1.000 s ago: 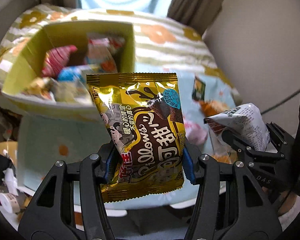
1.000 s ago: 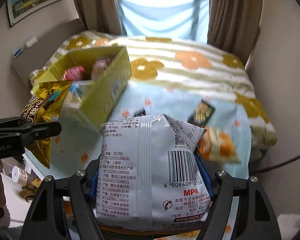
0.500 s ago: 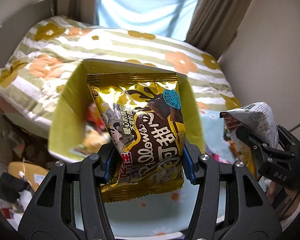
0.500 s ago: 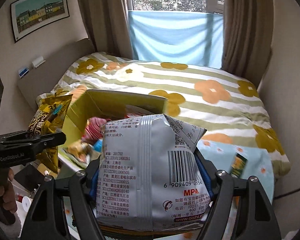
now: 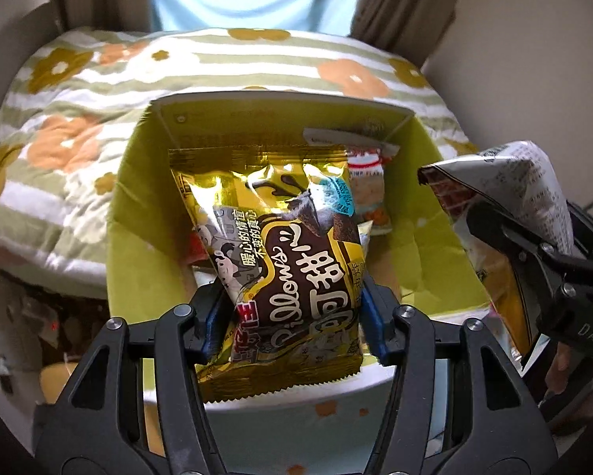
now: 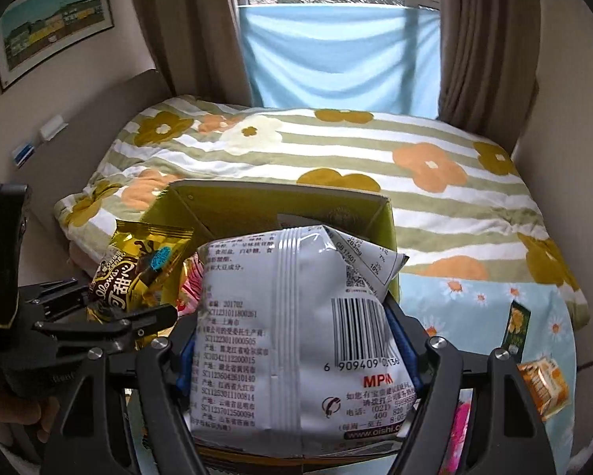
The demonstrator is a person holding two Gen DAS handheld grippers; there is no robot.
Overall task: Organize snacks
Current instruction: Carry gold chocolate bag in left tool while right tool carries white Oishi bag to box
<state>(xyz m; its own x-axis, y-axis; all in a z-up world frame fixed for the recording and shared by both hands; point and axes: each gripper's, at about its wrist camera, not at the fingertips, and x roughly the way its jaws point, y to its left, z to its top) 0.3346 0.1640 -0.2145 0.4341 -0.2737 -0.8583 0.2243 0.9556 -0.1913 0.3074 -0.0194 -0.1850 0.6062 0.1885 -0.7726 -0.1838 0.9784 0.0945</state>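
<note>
My left gripper [image 5: 292, 316] is shut on a gold chocolate snack packet [image 5: 280, 253] and holds it over the open yellow-green cardboard box [image 5: 138, 237]. The box holds several snack packs, among them a white-and-orange one [image 5: 369, 194]. My right gripper [image 6: 292, 352] is shut on a white snack bag [image 6: 292, 336], back side with barcode facing me, just above the box's near-right side [image 6: 387, 221]. In the left wrist view the right gripper and its bag [image 5: 525, 198] are at the right edge. In the right wrist view the left gripper with the gold packet [image 6: 138, 273] is at the left.
The box sits on a light blue floral cloth [image 6: 474, 301] at the foot of a bed with a striped flower quilt [image 6: 336, 150]. Loose snacks lie on the cloth at right: a dark green packet [image 6: 516, 326] and an orange one [image 6: 543, 384]. Clutter lies on the floor at left [image 5: 31, 316].
Both grippers have moved with their packets from beside the box to directly over its opening. The box now fills the middle of both views. Both grips are unchanged.
</note>
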